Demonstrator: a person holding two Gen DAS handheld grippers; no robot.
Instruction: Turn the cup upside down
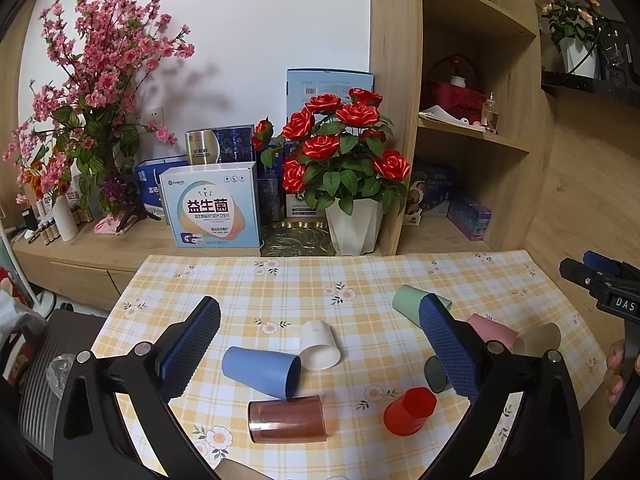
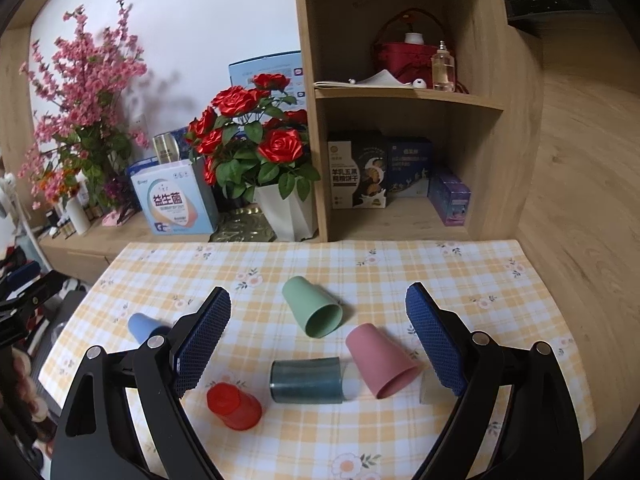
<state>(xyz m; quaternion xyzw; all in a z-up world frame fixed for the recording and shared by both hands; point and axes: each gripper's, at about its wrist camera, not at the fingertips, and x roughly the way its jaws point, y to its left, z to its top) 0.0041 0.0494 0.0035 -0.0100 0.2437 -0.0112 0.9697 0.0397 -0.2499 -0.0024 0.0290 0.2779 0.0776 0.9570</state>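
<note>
Where right gripper [image 2: 318,340] spreads, finger hides clear cup [image 2: 430,388]; left gripper [image 1: 320,344] spread.

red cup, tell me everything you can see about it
The red cup looks like translucent red plastic, tapered, with a flat closed base. It stands upside down, base up and mouth down, on the yellow checked tablecloth near the front edge. Nothing touches it; the dark teal cup lies apart beside it.

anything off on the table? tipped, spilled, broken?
Most cups are tipped on their sides: blue, white, brown, green, pink and teal. The red cup seems to stand mouth-down. No spill or damage visible. Both grippers hover open, holding nothing.
</note>
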